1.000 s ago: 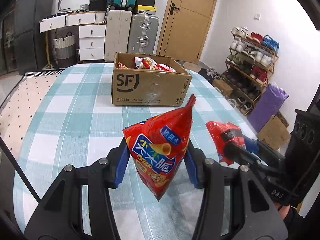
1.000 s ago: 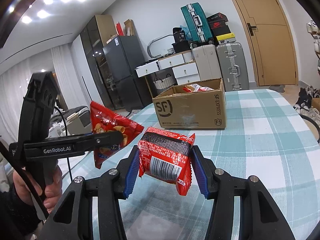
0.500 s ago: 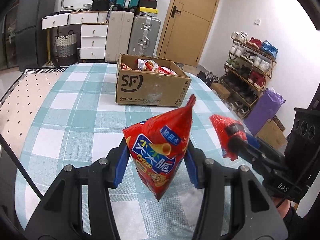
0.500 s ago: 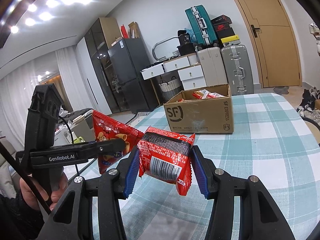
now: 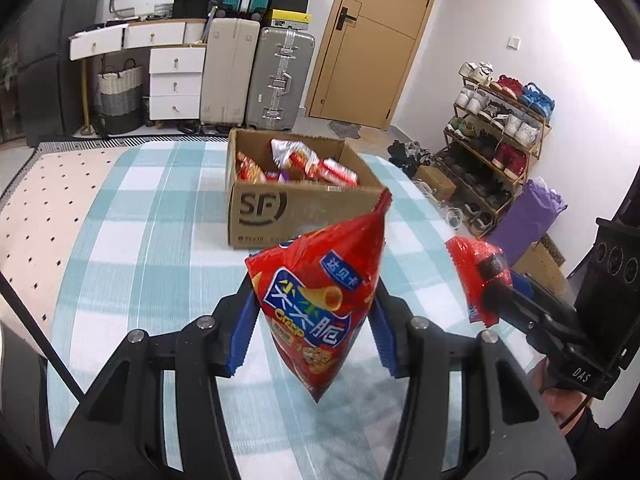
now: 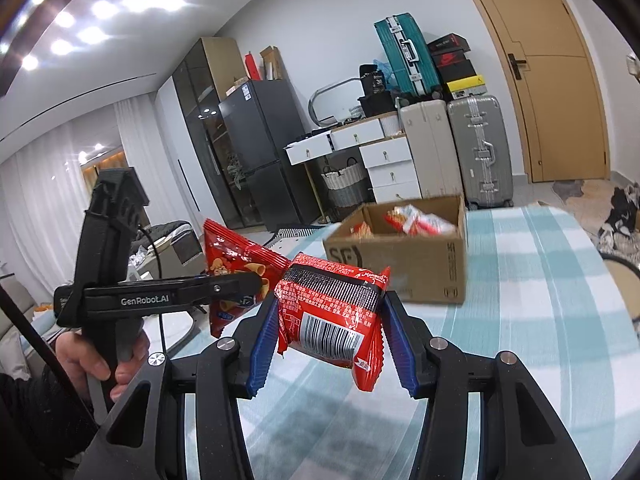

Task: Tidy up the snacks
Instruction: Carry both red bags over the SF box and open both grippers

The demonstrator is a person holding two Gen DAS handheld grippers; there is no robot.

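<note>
My left gripper (image 5: 312, 336) is shut on a red crisp bag (image 5: 320, 304) with blue lettering, held above the checked tablecloth (image 5: 140, 240). My right gripper (image 6: 330, 340) is shut on a small red snack pack (image 6: 332, 316) with a barcode. An open cardboard box (image 5: 296, 208) marked SF stands ahead on the table with several snack packs inside; it also shows in the right wrist view (image 6: 404, 260). The right gripper with its pack (image 5: 478, 276) shows at the right of the left wrist view. The left gripper and crisp bag (image 6: 236, 264) show at the left of the right wrist view.
Suitcases (image 5: 280, 76) and white drawers (image 5: 174, 76) stand against the far wall beside a door (image 5: 372, 40). A shoe rack (image 5: 496, 120) and purple bag (image 5: 528, 220) are right of the table. A dark fridge (image 6: 256, 152) stands at the left.
Both grippers have moved forward and higher with their packs. The box is nearer and I now look down into it.
</note>
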